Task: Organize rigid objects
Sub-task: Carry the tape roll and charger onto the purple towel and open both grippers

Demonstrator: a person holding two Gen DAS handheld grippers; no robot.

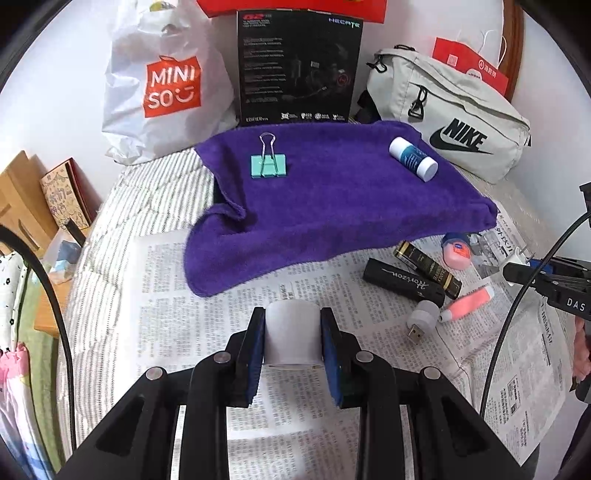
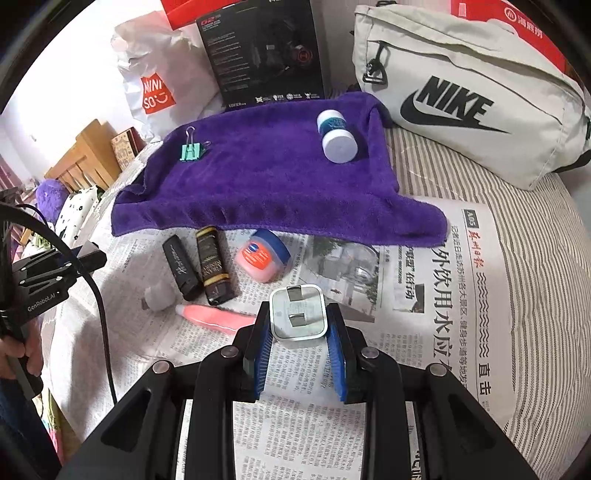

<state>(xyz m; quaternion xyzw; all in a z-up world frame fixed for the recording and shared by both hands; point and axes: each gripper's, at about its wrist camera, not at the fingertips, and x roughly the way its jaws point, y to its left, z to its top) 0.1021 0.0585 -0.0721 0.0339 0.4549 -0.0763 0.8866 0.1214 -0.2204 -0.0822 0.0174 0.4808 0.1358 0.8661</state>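
Red box (image 1: 291,8) cut off by the top edge. Clear plastic item (image 2: 354,264) on newspaper partly tucked under the purple towel (image 2: 266,177), too faint to identify. White cylinder's (image 1: 292,332) sides covered by fingers (image 1: 255,354).

I see a bed (image 2: 517,206) with a striped cover as the carrying surface. Directly on it lie a newspaper (image 2: 443,295) and a purple towel (image 2: 266,177), whose near edge overlaps the newspaper. At the far side, a white shopping bag (image 1: 155,85), a black box (image 1: 299,70) and a grey Nike bag (image 2: 461,99) rest on the bed against the wall. On the newspaper I see two black tubes (image 2: 199,266), a pink jar (image 2: 262,258), a pink tube (image 2: 210,314) and a grey USB plug (image 1: 421,317).
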